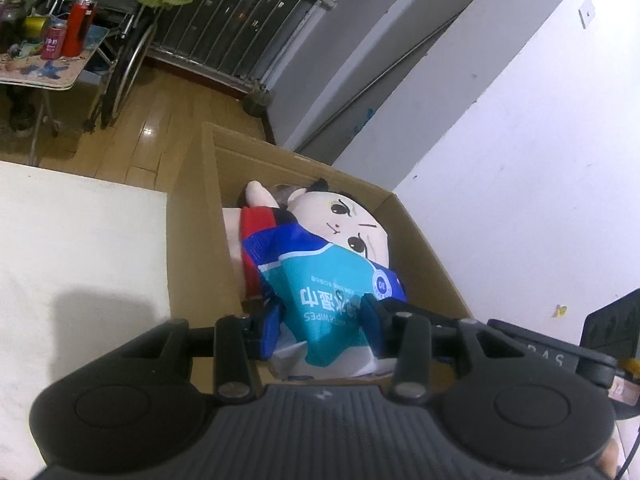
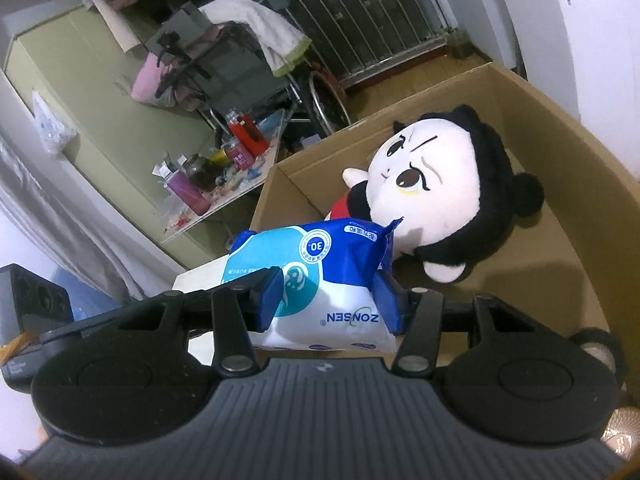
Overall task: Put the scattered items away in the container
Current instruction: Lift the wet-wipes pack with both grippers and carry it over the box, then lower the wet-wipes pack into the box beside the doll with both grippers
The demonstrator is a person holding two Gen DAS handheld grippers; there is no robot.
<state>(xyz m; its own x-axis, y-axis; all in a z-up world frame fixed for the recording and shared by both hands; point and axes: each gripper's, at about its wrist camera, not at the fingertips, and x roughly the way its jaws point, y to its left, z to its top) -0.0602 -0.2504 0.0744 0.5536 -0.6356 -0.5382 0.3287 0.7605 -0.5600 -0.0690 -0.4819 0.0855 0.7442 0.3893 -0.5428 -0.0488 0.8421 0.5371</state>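
My left gripper point(image 1: 324, 328) is shut on a teal and blue pack of wet wipes point(image 1: 332, 280), held over the near end of an open cardboard box point(image 1: 200, 240). A plush doll point(image 1: 352, 216) with a pale face, black hair and red clothes lies on its side inside the box, just beyond the pack. In the right wrist view my right gripper point(image 2: 330, 302) is shut on a blue and white wet wipes pack point(image 2: 320, 264) above the box's near rim point(image 2: 560, 160), with the same doll point(image 2: 440, 188) lying behind it.
A white tabletop point(image 1: 80, 260) borders the box on the left and a white wall point(image 1: 520, 160) on the right. Beyond, on the wooden floor, stand a wheelchair point(image 1: 124, 68) and a cluttered folding table with a red bottle point(image 1: 78, 28).
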